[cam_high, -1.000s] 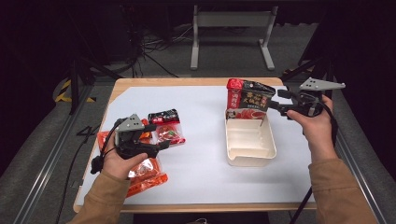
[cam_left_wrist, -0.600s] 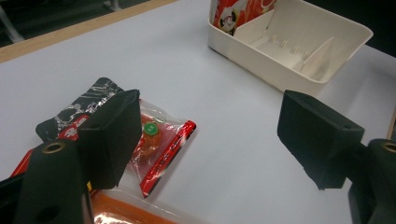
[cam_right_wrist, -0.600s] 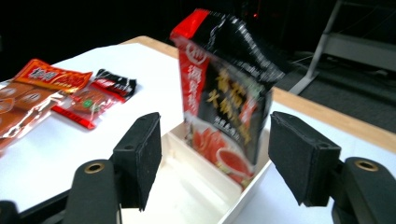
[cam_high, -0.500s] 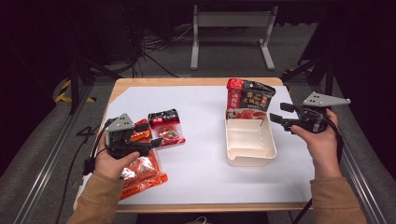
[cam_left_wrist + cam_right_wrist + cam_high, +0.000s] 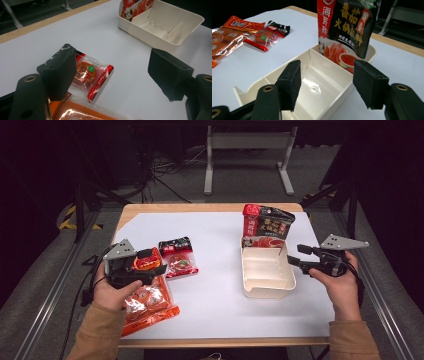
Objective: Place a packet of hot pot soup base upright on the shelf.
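Jaws of both grippers gape, gripping nothing. Left gripper (image 5: pixel 161 268), near the worktop's left edge, is nearer the small red clear-windowed snack packet (image 5: pixel 90 74); right gripper (image 5: pixel 295 256) faces the cream plastic divided tray (image 5: pixel 266 282).

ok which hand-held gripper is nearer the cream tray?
Right. The right hand-held gripper sits just off the cream tray's right rim, jaws open. The left hand-held gripper is across the table over the snack packets.
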